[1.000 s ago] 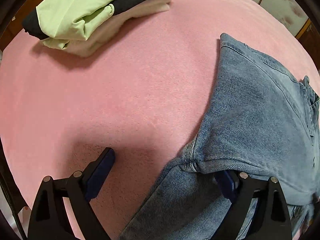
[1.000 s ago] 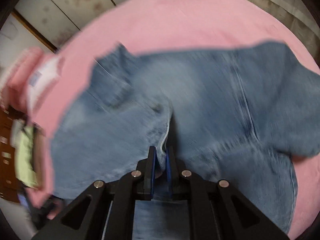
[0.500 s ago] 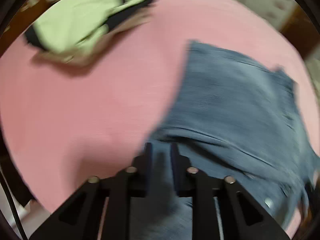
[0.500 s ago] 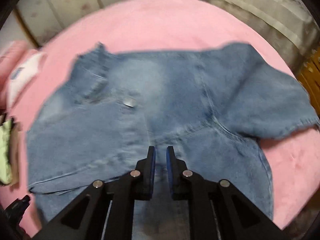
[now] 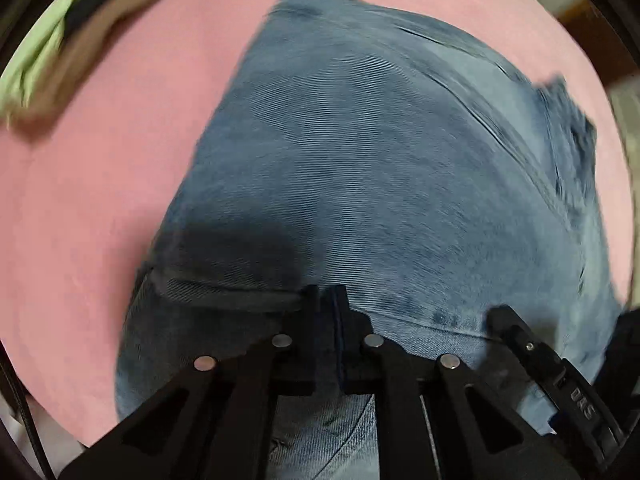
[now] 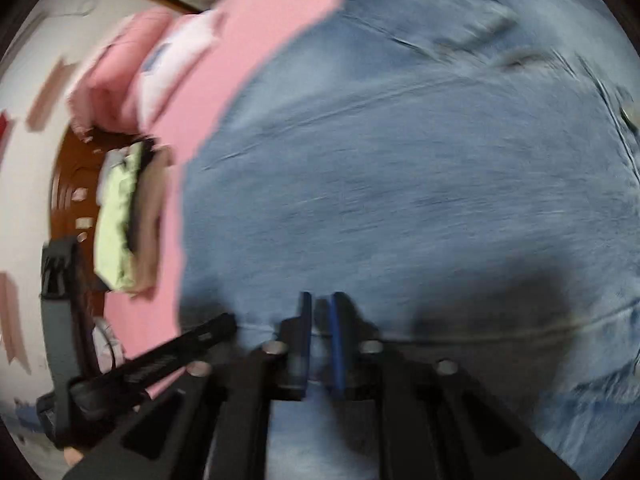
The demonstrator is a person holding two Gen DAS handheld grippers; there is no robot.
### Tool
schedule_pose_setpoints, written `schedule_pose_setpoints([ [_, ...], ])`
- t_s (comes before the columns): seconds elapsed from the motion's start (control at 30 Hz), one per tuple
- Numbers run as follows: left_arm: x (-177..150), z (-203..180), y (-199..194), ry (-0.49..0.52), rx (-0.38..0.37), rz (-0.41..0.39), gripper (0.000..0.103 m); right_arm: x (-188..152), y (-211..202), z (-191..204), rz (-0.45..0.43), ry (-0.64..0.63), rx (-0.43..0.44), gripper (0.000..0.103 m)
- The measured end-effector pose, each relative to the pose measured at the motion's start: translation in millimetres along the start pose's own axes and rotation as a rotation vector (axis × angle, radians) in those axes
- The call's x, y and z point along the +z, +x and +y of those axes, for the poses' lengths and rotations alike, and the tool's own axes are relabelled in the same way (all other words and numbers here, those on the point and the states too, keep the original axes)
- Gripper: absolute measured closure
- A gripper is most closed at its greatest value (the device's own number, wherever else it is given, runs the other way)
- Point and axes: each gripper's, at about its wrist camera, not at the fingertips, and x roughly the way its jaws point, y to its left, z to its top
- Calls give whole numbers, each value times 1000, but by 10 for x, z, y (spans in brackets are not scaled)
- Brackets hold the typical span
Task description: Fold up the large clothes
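Note:
A pair of blue denim jeans lies on a pink bed cover. It fills most of the right wrist view too. My left gripper is shut on a fold of the jeans near the close edge. My right gripper is shut on a fold of the same jeans. The right gripper's body shows at the lower right of the left wrist view, and the left gripper's body shows at the lower left of the right wrist view. Both views are motion-blurred.
A pile of folded clothes, light green on top, lies on the bed at the far left; it also shows in the right wrist view. A pink and white pillow lies at the bed's head. Brown wooden furniture stands beside the bed.
My left gripper was open beside the jeans a second ago; it has closed on the denim. Both grippers have moved over the jeans, carrying the held fabric with them.

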Motion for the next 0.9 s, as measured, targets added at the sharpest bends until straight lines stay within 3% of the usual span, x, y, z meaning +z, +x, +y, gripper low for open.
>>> schedule_pose_setpoints([
  [0.07,-1,170,-35,-46,26,-19,102,-35,-263,-299,-78,43,-38,103],
  [0.17,-7,378,-53,-108,-26,-33,102,-150,-674,-733,-162,122,-75,103],
  [0.2,-3,398,-62,-113,-25,-43,102,-181,-819,-889,-197,149,-193,103],
  [0.23,0,401,-72,-105,-12,-54,102,-206,-939,-1006,-225,155,-212,103],
  [0.3,-5,328,-80,-70,33,-70,102,-224,-1072,-1144,-226,190,-155,103],
  [0.33,-8,286,-92,-52,60,-78,102,-212,-1080,-1093,-221,176,-203,103],
  [0.4,-17,155,-134,-12,112,-89,102,-164,-1058,-845,-239,66,-481,103],
  [0.43,-26,70,-169,17,119,-92,102,-129,-1042,-732,-253,22,-532,103],
  [0.5,-40,-83,-274,83,75,-103,102,-94,-1061,-575,-297,14,-449,103],
  [0.57,-16,-233,-360,145,-13,-106,101,-44,-1002,-457,-297,42,-223,103],
  [0.67,165,-420,-351,173,-77,-124,100,60,-595,-289,-173,114,138,103],
  [0.73,313,-511,-208,160,-64,-127,100,119,-328,-245,-104,170,252,103],
  [0.8,509,-567,-55,125,-64,-127,100,207,-34,-166,-41,188,283,103],
  [0.9,787,-507,73,74,-45,-152,100,336,166,-100,-36,147,224,103],
])
